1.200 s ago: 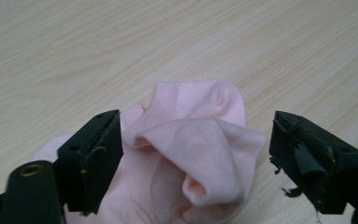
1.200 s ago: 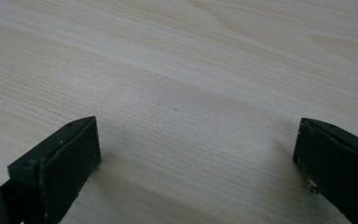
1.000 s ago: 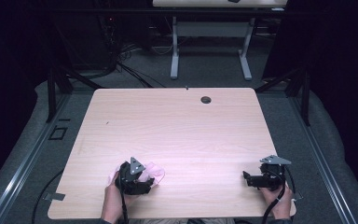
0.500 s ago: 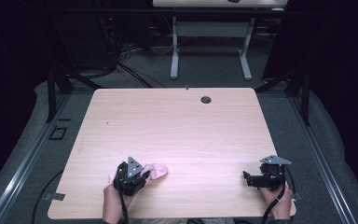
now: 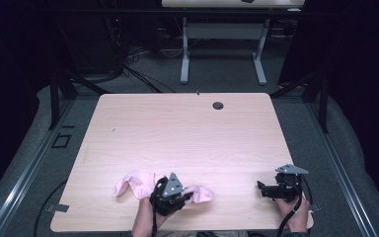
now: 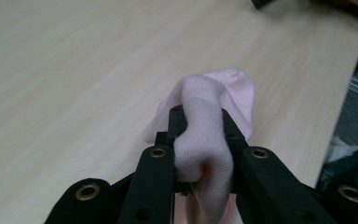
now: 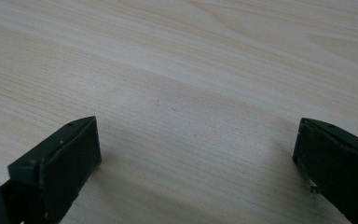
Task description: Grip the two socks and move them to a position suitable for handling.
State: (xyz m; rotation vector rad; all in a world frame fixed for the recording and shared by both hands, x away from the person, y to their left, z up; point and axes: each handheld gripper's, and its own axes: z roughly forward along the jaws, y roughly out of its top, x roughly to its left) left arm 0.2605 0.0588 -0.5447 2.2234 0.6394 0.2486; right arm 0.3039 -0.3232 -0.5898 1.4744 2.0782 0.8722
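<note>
One pink sock (image 5: pixel 140 183) now stretches wider across the desk (image 5: pixel 187 133), pinched in the left gripper (image 5: pixel 183 198); right gripper (image 5: pixel 260 187) idles, fingers wide apart.

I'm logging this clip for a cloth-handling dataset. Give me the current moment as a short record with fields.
surface: light wooden table with a round cable hole near its far edge
item: pink cloth, lying along the near edge, ends spread to both sides of the left gripper
left gripper: shut on the pink cloth, fabric bunched between its jaws
right gripper: open, jaws wide apart over bare table, holding nothing
right gripper position: near right corner, apart from the cloth
</note>
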